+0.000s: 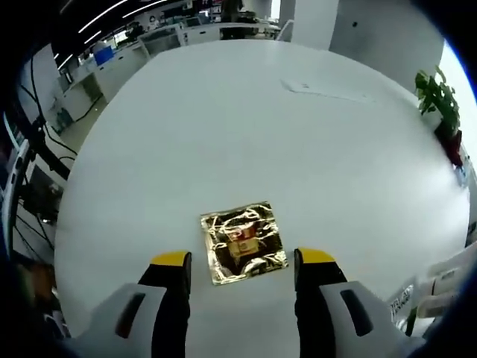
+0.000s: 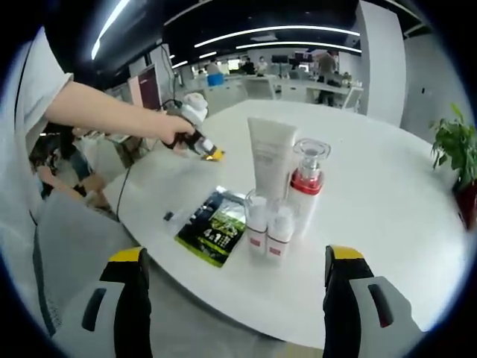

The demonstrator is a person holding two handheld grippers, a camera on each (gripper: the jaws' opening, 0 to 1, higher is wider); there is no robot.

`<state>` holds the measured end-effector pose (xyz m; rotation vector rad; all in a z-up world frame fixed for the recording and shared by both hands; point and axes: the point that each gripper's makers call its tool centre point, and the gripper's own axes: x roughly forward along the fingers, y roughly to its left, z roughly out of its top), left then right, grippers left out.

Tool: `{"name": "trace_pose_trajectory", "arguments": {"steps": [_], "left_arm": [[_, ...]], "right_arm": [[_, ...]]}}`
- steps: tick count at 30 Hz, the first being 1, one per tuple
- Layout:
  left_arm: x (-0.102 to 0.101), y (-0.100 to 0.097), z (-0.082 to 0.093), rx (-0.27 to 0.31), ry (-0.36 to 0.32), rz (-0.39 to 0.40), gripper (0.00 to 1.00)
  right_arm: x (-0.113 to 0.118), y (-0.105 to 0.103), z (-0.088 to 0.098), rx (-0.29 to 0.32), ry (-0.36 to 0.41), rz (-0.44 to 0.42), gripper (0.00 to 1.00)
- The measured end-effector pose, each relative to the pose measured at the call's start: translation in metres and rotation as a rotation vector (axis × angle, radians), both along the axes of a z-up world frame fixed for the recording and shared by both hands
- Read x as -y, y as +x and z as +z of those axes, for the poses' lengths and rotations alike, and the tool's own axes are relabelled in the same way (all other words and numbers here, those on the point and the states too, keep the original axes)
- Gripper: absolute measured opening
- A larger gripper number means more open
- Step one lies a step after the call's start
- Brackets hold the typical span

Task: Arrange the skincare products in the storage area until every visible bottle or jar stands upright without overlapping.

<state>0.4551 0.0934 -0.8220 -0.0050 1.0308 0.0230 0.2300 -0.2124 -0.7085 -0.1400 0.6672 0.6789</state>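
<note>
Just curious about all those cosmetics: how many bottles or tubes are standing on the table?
4: a tall white tube at the back, a red-collared pump bottle beside it, and two small bottles in front. Others may hide behind them.

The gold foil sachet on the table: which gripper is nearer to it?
Left. The left gripper is open with the gold foil sachet just ahead between its jaws; the right gripper faces the upright bottles instead.

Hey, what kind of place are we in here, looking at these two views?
Most likely an open-plan office: a large white round table, rows of desks under long ceiling strip lights, and a potted plant at the table's edge.
</note>
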Motion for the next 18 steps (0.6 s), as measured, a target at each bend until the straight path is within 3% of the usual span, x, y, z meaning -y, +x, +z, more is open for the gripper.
{"name": "trace_pose_trajectory", "arguments": {"steps": [5,8,18], "left_arm": [[-0.0020,0.0029,0.0003,0.012,0.004,0.002,0.48],[-0.0037,0.0040,0.0022,0.026,0.021,-0.023,0.36],[-0.0023,0.0004,0.0054,0.037,0.006,-0.024,0.36]], "right_arm": [[0.0001,-0.0001,-0.0002,-0.001,-0.001,0.000,0.97],[0.0007,0.0000,-0.0004,0.000,-0.003,-0.002,0.97],[0.0009,0.0004,0.0001,0.002,-0.002,-0.004,0.97]]}}
